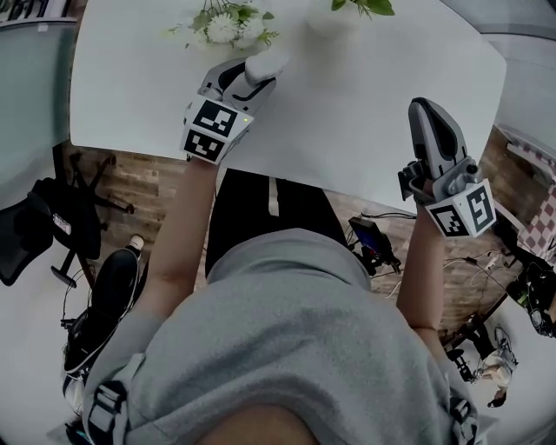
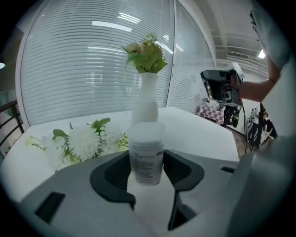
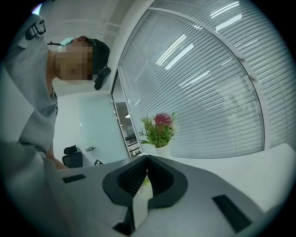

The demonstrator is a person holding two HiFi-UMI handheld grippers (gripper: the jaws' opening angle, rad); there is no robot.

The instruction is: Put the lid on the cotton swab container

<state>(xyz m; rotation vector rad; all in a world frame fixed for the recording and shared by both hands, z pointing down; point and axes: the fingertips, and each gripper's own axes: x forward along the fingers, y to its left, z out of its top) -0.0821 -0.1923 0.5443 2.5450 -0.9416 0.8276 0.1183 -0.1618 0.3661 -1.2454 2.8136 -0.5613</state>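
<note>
The cotton swab container (image 2: 147, 152) was clasped upright between the jaws of the left gripper (image 1: 257, 80), near the far edge of the tabletop (image 1: 347, 130) beside the white flowers (image 1: 228, 26), probably to be steadied for capping. The right gripper (image 3: 147, 172) was kept clenched on nothing at the near right edge. No loose lid was seen.
</note>
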